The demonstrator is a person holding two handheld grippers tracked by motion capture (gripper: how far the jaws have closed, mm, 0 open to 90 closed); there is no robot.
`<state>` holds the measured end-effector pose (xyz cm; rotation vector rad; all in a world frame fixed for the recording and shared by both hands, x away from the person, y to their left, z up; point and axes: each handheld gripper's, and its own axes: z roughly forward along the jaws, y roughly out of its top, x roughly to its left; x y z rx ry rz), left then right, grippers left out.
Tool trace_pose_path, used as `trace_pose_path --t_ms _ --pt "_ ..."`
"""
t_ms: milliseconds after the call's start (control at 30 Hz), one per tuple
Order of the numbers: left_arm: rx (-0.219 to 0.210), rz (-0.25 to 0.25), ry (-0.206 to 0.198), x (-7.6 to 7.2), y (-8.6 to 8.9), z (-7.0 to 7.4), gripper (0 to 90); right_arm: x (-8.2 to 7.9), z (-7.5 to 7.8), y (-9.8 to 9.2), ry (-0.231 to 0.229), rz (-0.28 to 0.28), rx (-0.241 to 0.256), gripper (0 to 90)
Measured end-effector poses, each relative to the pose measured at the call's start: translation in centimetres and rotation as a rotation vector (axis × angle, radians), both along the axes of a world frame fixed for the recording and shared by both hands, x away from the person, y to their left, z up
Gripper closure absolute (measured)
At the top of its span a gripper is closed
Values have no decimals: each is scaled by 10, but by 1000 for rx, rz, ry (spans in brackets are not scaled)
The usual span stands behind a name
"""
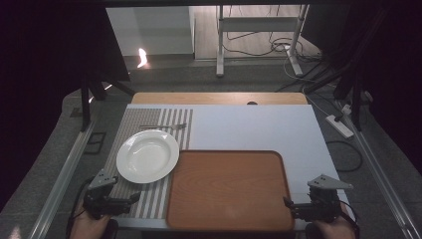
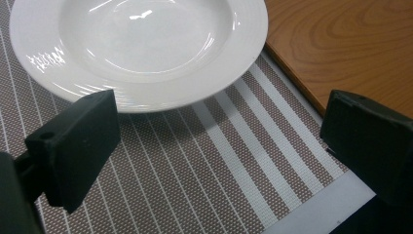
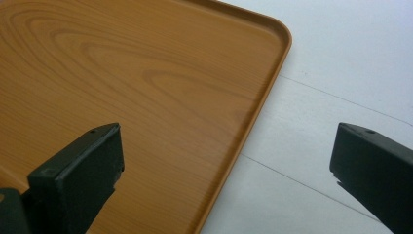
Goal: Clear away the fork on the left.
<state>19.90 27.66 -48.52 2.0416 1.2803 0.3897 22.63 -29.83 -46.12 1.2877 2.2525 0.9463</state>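
Dim floor and trailing cables surround a white table [image 1: 259, 127], lit from above. On its left side lies a striped placemat [image 1: 149, 196], with a white deep plate [image 1: 147, 155] sitting on it, nothing in it; a fork [image 1: 164, 127] lies on the mat just beyond the plate. Beside the mat, at the near edge, a wooden tray [image 1: 229, 191] sits bare. The left gripper [image 1: 130, 199] hovers low over the mat near the plate's rim, jaws spread wide and holding nothing. The right gripper [image 1: 290, 204] sits at the tray's near right corner, jaws likewise wide apart, one over the tray, one over the table.
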Motion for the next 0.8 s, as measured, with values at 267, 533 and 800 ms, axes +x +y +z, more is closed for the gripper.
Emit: trace_pose_path --t_ms 267,533,800 --pt "7 0 2 0 -1 0 22 0 0 0 0 6 -1 0" --pt "17 -13 7 0 -2 0 12 0 0 1 -3 10 0 0" --pt "1 -55 29 2 -2 -1 29 0 0 1 -3 15 0 0"
